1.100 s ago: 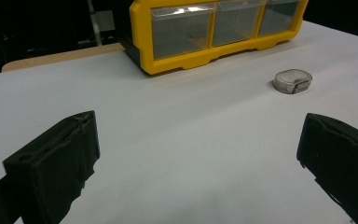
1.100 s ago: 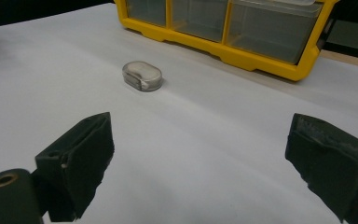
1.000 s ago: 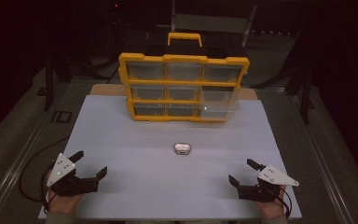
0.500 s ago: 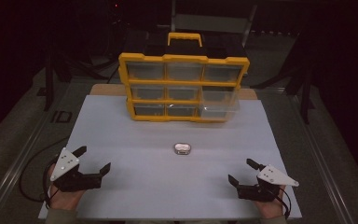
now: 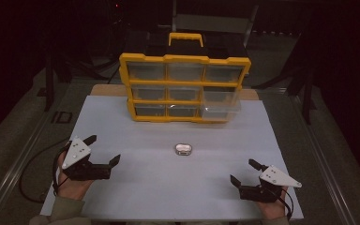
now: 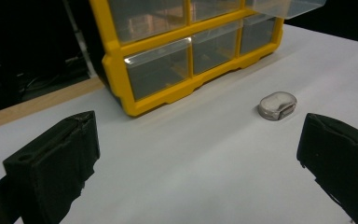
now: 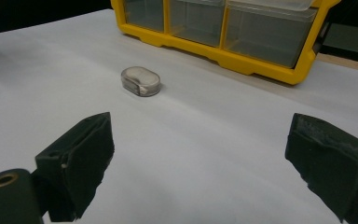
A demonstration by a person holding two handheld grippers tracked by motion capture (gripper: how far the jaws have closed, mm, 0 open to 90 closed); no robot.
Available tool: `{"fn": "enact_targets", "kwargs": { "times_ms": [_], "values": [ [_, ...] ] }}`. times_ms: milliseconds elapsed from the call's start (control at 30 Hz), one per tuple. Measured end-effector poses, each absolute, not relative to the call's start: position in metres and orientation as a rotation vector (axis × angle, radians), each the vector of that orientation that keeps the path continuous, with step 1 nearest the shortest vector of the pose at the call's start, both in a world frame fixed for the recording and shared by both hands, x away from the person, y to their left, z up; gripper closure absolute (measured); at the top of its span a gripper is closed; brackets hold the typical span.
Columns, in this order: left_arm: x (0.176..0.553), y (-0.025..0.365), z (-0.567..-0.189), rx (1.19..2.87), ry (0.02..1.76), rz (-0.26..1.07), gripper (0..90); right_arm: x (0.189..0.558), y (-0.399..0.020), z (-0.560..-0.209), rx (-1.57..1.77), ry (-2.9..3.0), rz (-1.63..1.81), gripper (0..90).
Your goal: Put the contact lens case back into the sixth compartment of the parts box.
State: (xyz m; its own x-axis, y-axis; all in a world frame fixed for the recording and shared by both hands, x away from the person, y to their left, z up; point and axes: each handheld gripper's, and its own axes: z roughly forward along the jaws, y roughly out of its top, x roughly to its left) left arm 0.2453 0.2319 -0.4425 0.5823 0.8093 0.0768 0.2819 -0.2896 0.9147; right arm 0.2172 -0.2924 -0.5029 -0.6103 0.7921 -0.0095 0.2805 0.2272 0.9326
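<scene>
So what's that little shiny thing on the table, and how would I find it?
Start at the yellow organizer at the back of the white table. Come forward from its bottom drawers to a small grey oval case, lying alone between the two grippers. Nothing else loose lies on the table.

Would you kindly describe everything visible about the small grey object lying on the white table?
The small grey object is a low, rounded oblong, like a capsule-shaped case, in dull silvery grey with a paler top and a seam around its side. It lies flat on the white table, alone, in front of the yellow drawer organizer and apart from it. Nothing touches it; both hand-held grippers are well short of it.
</scene>
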Motion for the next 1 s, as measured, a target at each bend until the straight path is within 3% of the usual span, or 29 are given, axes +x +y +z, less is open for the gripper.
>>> {"fn": "enact_targets", "kwargs": {
  "times_ms": [1000],
  "values": [
    [0.289,0.185,-0.437,1.969,0.799,0.622,0.0,0.217,-0.294,-0.502,0.993,2.018,1.372,7.6]
  ]
}}
